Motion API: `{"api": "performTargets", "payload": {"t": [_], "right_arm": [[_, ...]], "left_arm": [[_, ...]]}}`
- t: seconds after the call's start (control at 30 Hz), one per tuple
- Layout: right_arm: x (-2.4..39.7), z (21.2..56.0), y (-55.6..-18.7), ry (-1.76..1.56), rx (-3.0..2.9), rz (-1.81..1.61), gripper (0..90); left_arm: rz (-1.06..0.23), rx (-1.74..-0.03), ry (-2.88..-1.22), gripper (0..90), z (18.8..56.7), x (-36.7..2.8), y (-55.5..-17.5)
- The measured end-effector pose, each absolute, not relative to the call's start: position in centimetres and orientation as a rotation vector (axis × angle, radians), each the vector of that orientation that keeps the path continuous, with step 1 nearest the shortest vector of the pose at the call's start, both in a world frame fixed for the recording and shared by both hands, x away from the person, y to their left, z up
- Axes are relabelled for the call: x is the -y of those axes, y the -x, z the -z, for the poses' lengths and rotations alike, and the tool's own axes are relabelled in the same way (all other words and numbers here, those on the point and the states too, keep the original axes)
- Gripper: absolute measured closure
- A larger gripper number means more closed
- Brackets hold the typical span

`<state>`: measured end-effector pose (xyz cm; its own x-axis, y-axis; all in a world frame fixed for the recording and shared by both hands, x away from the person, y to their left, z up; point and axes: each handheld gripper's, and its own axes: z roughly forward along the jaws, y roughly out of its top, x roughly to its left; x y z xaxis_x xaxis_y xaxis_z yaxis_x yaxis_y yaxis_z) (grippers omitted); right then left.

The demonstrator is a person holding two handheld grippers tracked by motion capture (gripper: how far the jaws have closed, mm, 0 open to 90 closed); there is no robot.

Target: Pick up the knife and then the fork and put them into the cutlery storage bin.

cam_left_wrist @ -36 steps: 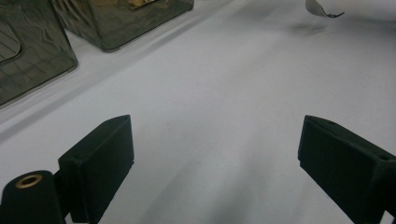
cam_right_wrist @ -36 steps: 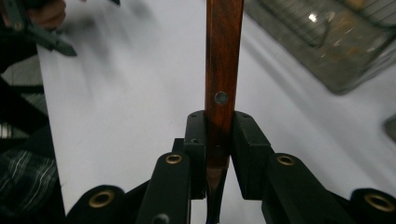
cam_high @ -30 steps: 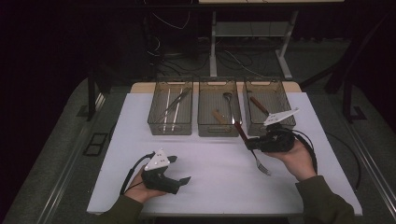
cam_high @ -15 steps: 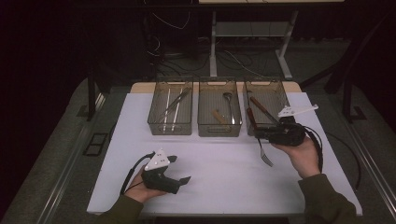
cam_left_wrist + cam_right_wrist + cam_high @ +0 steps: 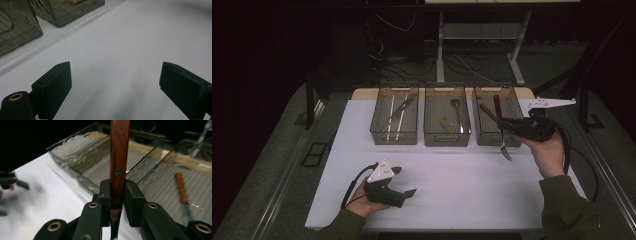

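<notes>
Fork [image 5: 505, 148] with wooden handle, lifted off the white worktop [image 5: 462, 190] near its far right edge, just short of the right-hand bin [image 5: 497, 122] in the row of three along the far edge. Sorting seemingly well on: utensils already in left bin [image 5: 395, 120], middle bin [image 5: 447, 122] and right; drop into a bin not yet done. Handle pinched between pads of right gripper [image 5: 117, 202], tines hanging below. Left gripper [image 5: 115, 82] spread wide, empty, low by the near edge.
</notes>
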<state>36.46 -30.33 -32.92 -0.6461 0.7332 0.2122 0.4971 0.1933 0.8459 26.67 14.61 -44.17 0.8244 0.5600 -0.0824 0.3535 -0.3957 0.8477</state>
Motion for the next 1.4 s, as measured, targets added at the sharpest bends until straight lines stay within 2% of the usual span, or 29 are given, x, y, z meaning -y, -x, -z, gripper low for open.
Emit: {"api": "performTargets", "payload": {"t": [0.4,0.63,1.0,1.4], "right_arm": [[32.0,31.2,-40.7,-1.252,-2.104,-1.360,77.2],[32.4,31.3,-43.7,-1.318,-2.047,-1.319,77.2],[32.1,34.8,-46.9,-1.408,-2.090,-1.162,77.2],[31.3,38.0,-47.6,-1.442,-2.181,-1.045,77.2]], "left_arm": [[-0.264,-0.670,-2.023,9.3,44.1,-14.6,-26.7],[-0.264,-0.668,-2.026,9.4,44.1,-14.6,-26.7],[-0.262,-0.666,-2.029,9.4,44.0,-14.7,-26.7],[-0.265,-0.661,-2.027,9.9,44.0,-14.7,-26.6]]}}
